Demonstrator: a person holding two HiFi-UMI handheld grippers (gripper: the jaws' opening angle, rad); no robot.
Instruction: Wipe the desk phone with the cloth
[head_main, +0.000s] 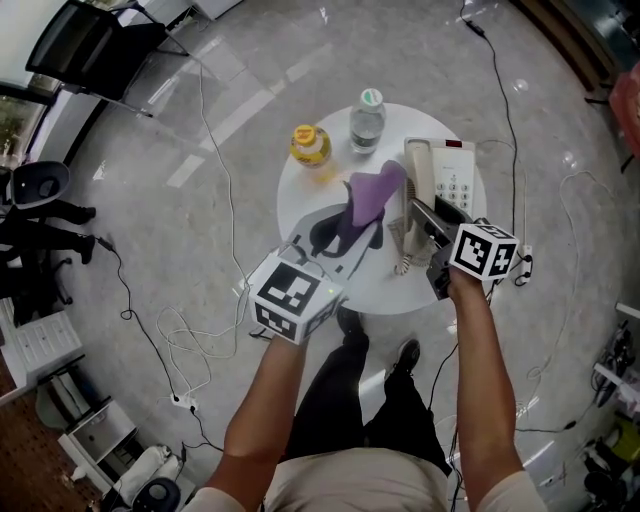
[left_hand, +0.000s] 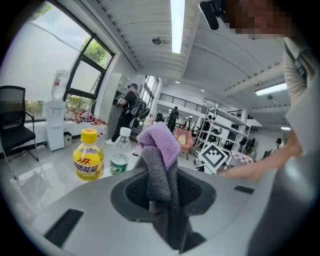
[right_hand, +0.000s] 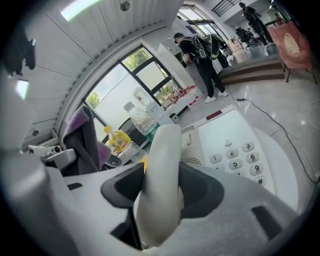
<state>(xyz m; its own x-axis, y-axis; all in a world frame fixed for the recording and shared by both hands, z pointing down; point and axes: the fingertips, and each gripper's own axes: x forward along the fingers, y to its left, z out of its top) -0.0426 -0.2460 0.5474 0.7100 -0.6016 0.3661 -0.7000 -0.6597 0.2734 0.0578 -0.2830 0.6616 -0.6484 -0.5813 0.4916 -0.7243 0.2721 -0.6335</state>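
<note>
A white desk phone (head_main: 458, 180) sits at the right side of a round white table (head_main: 300, 195). Its handset (head_main: 418, 170) lies between the jaws of my right gripper (head_main: 424, 210), which is shut on it. In the right gripper view the handset (right_hand: 162, 175) fills the gap between the jaws, with the keypad of the phone (right_hand: 235, 147) just beyond. My left gripper (head_main: 345, 235) is shut on a purple cloth (head_main: 368, 192) that stands up over the table's middle. The cloth (left_hand: 159, 145) rises from the left gripper (left_hand: 161, 200), grey below and purple on top.
A yellow drink bottle (head_main: 311, 145) and a clear water bottle (head_main: 367, 120) stand at the table's far edge. The phone's coiled cord (head_main: 405, 262) hangs near the front edge. Cables (head_main: 200, 340) trail over the glossy floor, and a black chair (head_main: 95, 45) stands far left.
</note>
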